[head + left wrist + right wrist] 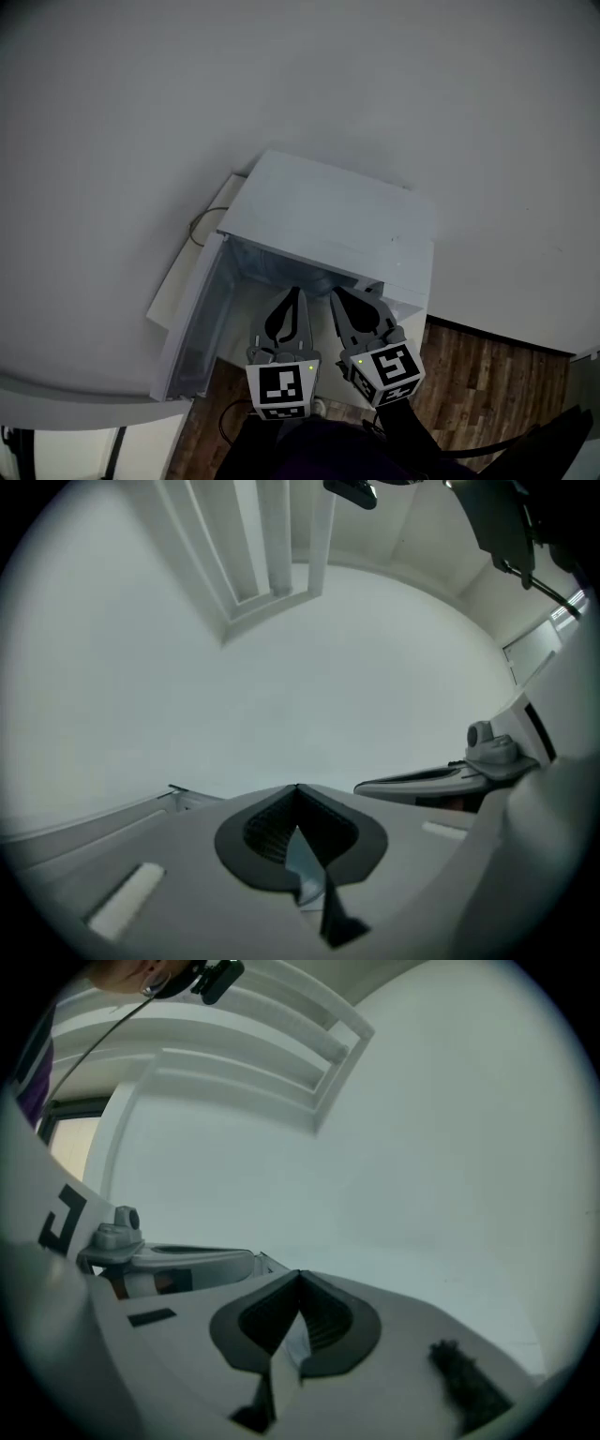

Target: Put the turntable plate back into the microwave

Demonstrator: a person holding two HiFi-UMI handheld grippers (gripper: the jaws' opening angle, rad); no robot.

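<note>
While no turntable plate shows clearly in any view, the microwave (328, 211) stands with its door (195, 319) swung wide to the left, the cavity mostly hidden behind the grippers. The left gripper (295, 292) and right gripper (336, 294) hover side by side at the opening, fingers pressed together on both, nothing pinched. My read: either the plate's already in or it isn't fetched yet. Next comes checking the cavity.

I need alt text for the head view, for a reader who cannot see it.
Seen from above, a white microwave stands with its door swung open at the left. In front of it the left claw and right claw are shut and empty.
</note>
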